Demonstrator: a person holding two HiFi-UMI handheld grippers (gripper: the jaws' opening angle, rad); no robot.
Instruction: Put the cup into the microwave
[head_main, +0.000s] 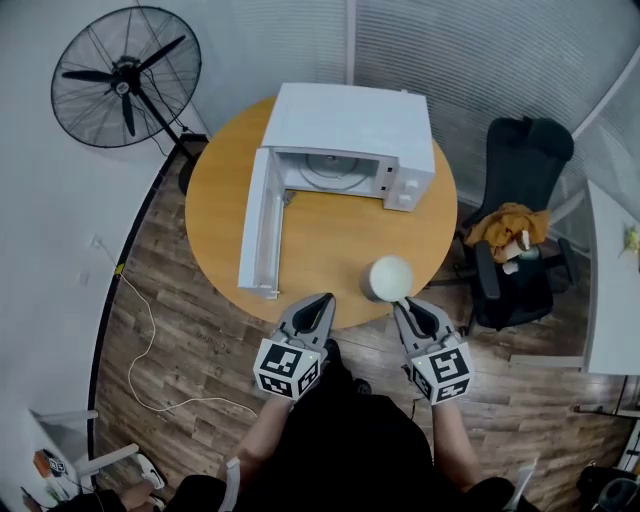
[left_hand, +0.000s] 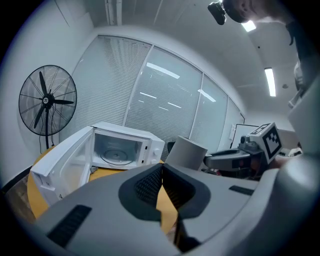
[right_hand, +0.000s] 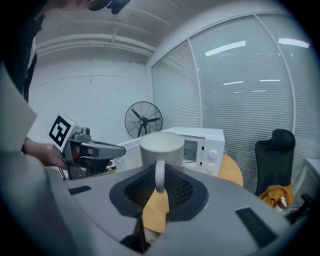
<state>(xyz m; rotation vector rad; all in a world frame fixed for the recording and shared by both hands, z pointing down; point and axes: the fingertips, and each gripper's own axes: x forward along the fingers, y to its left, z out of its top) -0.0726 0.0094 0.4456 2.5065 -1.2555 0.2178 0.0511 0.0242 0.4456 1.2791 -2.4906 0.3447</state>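
A white microwave (head_main: 350, 125) stands at the far side of a round wooden table (head_main: 320, 240), its door (head_main: 258, 220) swung wide open to the left and its chamber empty. My right gripper (head_main: 405, 302) is shut on the handle of a pale cup (head_main: 390, 277), which it holds upright over the table's near edge. In the right gripper view the cup (right_hand: 161, 147) stands just past the jaws with its handle (right_hand: 159, 175) pinched between them. My left gripper (head_main: 325, 300) hovers beside it at the table's near edge, shut and holding nothing. From the left gripper view the cup (left_hand: 186, 152) shows to the right of the microwave (left_hand: 120, 147).
A black standing fan (head_main: 125, 75) is at the far left, beyond the table. A black office chair (head_main: 520, 230) with a yellow cloth on its seat stands to the right. A white cable (head_main: 150, 340) trails across the wooden floor on the left.
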